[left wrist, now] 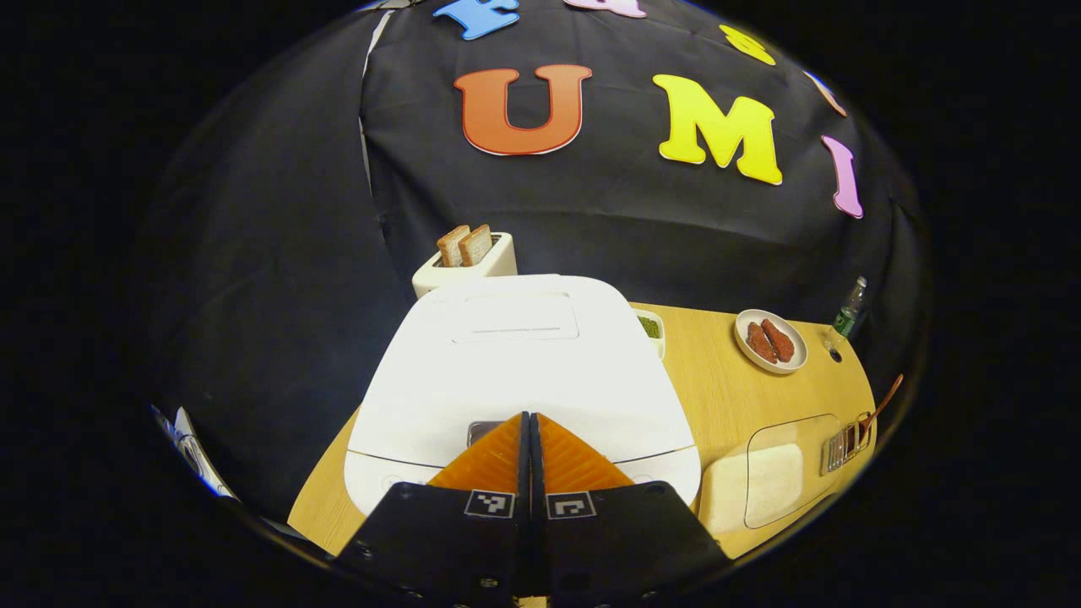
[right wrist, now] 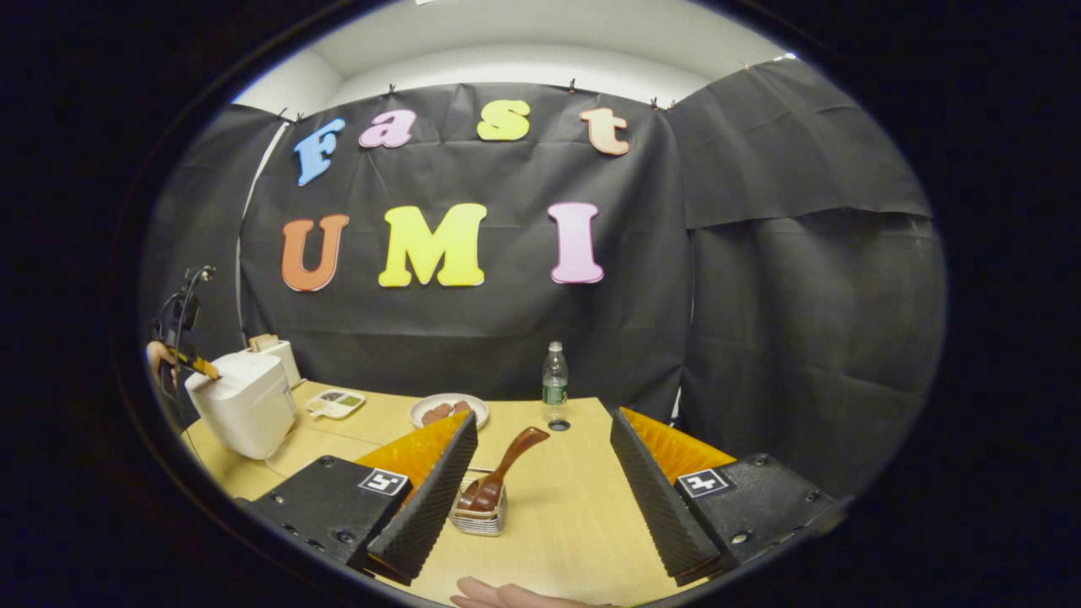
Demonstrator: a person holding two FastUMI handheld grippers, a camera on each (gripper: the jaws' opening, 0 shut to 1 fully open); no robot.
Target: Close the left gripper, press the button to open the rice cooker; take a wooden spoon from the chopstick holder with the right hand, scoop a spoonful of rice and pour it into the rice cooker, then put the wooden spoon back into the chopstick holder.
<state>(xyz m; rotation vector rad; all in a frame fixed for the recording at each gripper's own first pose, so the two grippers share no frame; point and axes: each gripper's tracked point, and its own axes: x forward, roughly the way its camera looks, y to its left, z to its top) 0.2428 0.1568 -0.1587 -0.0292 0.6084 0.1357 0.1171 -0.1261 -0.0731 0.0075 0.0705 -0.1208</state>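
Left gripper [left wrist: 529, 422], fingers pressed together, tips at the front edge of the closed rice cooker [left wrist: 524, 371] lid, over a small dark panel [left wrist: 480, 432] that may be the release button; the tips hide most of it, so a press could land off-centre or push the cooker along the table [left wrist: 726, 380]. Right gripper [right wrist: 540, 447], fingers spread wide and holding nothing, frames the wooden spoon [right wrist: 507, 460] leaning in the chopstick holder [right wrist: 479, 513]. The rice tray [left wrist: 773, 481] sits at the distorted rim, contents unclear.

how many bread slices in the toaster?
2. Both bread slices stand upright side by side in the slot of the toaster, behind the rice cooker. Nothing suggests more hidden.
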